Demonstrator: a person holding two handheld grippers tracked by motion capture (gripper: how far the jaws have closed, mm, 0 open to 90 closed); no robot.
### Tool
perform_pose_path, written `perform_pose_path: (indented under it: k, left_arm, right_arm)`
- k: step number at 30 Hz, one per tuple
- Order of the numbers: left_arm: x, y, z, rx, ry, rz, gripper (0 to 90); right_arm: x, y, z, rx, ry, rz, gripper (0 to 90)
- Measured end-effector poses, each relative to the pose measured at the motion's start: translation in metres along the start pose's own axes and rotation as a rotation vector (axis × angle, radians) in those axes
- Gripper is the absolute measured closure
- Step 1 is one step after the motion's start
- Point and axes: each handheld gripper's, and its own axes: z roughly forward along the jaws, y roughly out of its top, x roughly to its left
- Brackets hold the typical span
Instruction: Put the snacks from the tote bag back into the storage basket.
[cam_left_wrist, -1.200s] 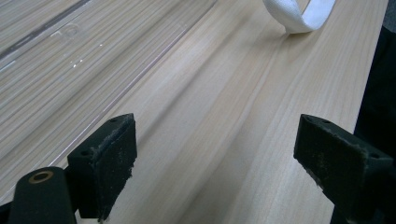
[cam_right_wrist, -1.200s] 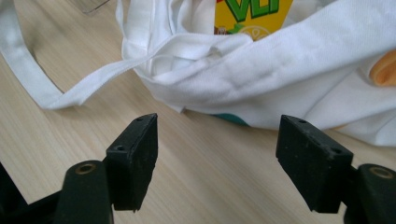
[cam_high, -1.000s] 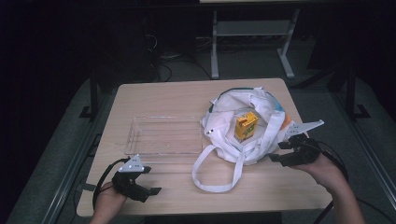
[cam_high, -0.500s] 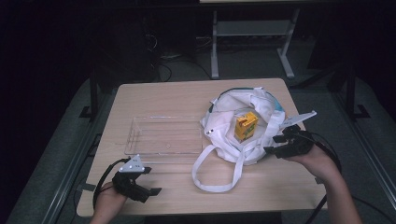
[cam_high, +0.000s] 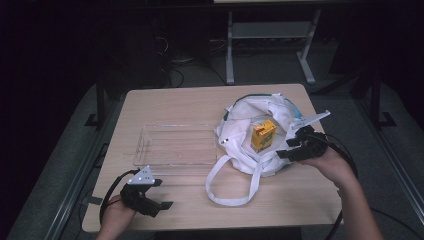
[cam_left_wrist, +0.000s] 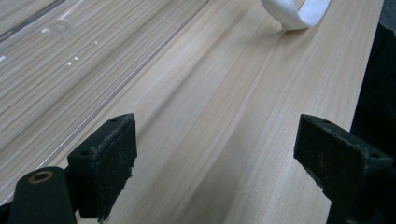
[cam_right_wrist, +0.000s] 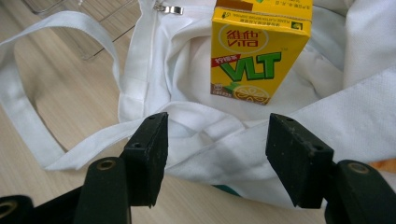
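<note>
A: What is the right gripper (cam_high: 292, 148) doing?
B: It hovers at the near right edge of the white tote bag (cam_high: 280, 112). Its jaws stand apart, clamping nothing; in the right gripper view the bag's folded cloth (cam_right_wrist: 289, 135) lies just beyond the gap between them.

A: Where is the yellow lemon tea carton (cam_high: 262, 135)?
B: Upright on the bag's cloth, just past those jaws, untouched.

A: And the left gripper (cam_high: 162, 194)?
B: Low over the wooden table (cam_high: 175, 102) at the near left, jaws wide apart and empty, beside the clear plastic tray (cam_high: 175, 145). A white bag strap (cam_left_wrist: 294, 11) lies farther off.
</note>
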Motion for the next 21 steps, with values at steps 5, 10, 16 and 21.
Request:
perform_pose_path:
  k: [5, 10, 16, 21]
  left_arm:
    - [-0.001, 0.000, 0.001, -0.005, -0.002, -0.008, 12.8]
    - [-0.001, 0.000, 0.001, -0.004, -0.001, -0.008, 12.9]
    - [0.000, 0.000, 0.001, -0.001, -0.002, -0.006, 12.9]
    - [0.000, 0.000, 0.001, 0.002, -0.002, -0.003, 12.9]
  right_arm:
    - [-0.002, 0.004, 0.006, 0.006, 0.013, 0.005, 41.1]
    - [-0.003, 0.008, 0.012, 0.009, 0.023, 0.016, 43.8]
    - [-0.005, 0.013, 0.019, 0.016, 0.036, 0.027, 48.0]
    - [-0.007, 0.016, 0.025, 0.021, 0.026, 0.028, 55.2]
